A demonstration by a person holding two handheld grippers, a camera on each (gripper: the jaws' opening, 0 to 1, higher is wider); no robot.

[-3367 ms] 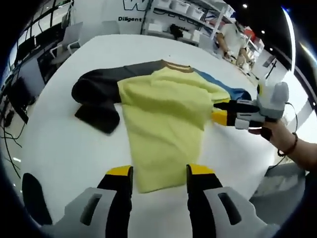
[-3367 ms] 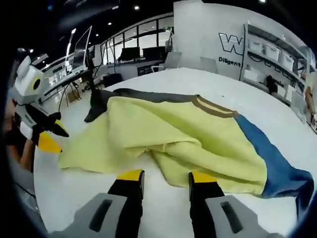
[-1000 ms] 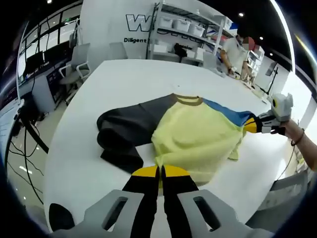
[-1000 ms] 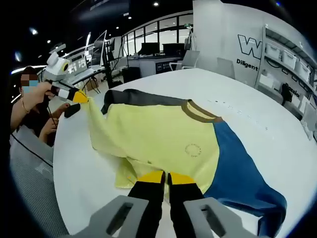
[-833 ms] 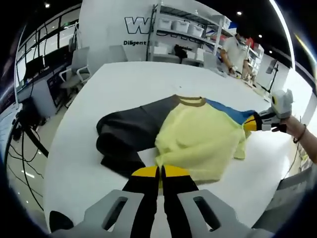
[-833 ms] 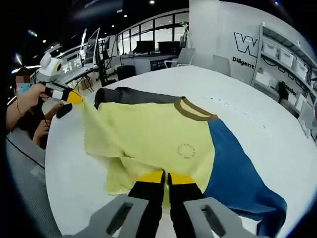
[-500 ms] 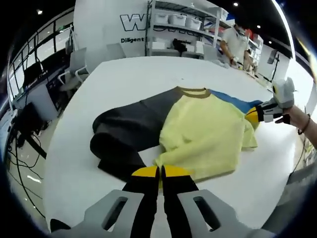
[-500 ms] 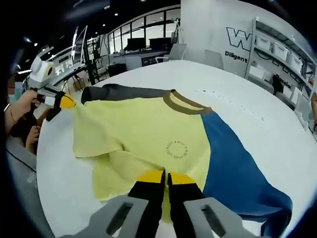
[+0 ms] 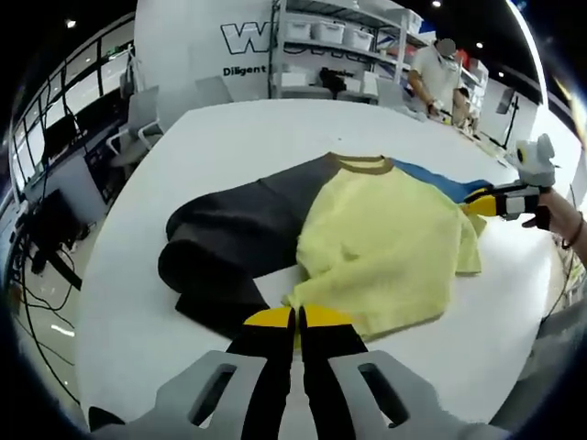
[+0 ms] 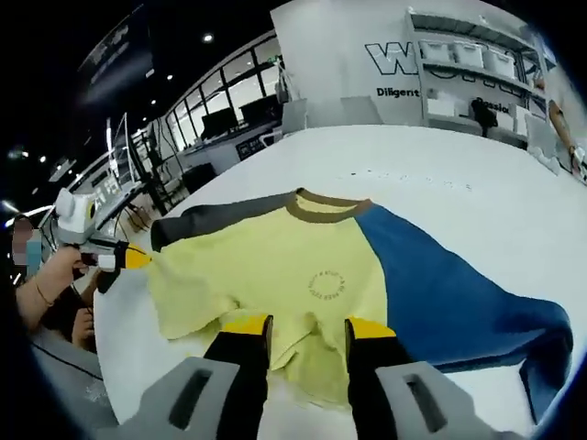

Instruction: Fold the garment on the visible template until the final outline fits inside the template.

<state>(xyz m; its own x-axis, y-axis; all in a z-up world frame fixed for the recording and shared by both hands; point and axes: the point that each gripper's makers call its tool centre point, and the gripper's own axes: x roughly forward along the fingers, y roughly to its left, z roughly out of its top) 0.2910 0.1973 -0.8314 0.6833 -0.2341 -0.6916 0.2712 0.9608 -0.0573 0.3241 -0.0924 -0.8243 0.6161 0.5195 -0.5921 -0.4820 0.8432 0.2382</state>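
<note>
Left gripper (image 9: 295, 318) jaws pinched on one garment (image 9: 385, 247); right gripper (image 10: 309, 332) jaws apart, holding nothing.

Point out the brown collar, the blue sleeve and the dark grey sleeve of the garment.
brown collar (image 10: 323, 203), right gripper view, on the front band of the neckline.
blue sleeve (image 10: 459, 298), right gripper view, mid-sleeve fabric.
dark grey sleeve (image 9: 234, 234), left gripper view, on the sleeve's upper part near the yellow body.
</note>
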